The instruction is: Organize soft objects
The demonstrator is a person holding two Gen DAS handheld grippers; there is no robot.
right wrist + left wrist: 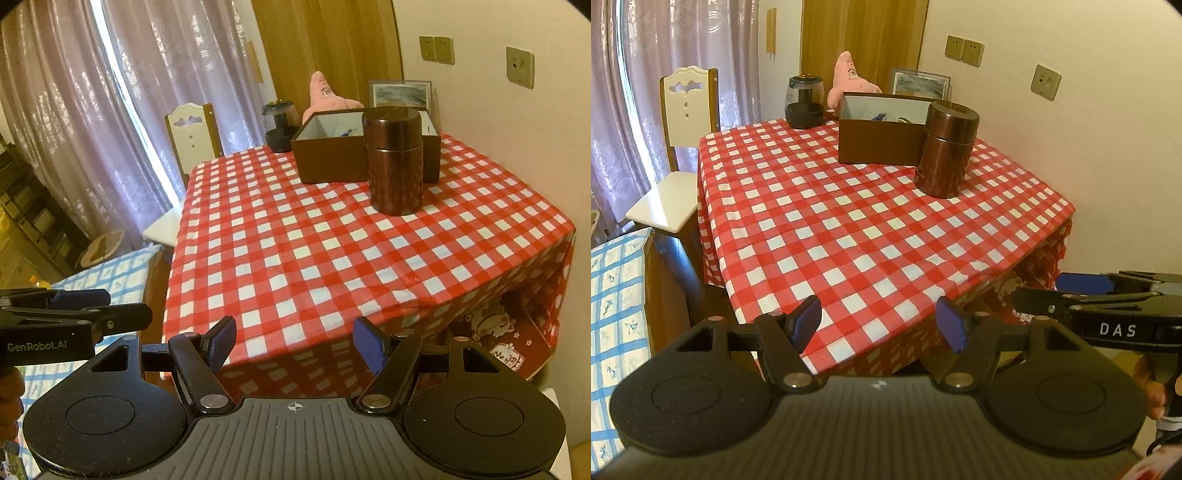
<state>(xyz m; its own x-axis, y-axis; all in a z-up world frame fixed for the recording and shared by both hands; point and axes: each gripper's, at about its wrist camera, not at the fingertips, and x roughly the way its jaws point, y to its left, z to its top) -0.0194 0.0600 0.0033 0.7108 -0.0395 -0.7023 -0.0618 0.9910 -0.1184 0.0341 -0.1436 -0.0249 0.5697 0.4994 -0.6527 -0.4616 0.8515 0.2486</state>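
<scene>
The pink plush (pixel 846 79) leans at the table's far edge behind the open brown box (pixel 879 133), so both wide-open, empty grippers (pixel 879 325) (pixel 293 345) risk toppling the brown canister (pixel 945 147) when reaching over.

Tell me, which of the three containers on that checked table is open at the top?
The brown box: it has no lid, so you see its pale inside. The brown canister in front wears a cap, and the dark jar behind seems capped too.
</scene>
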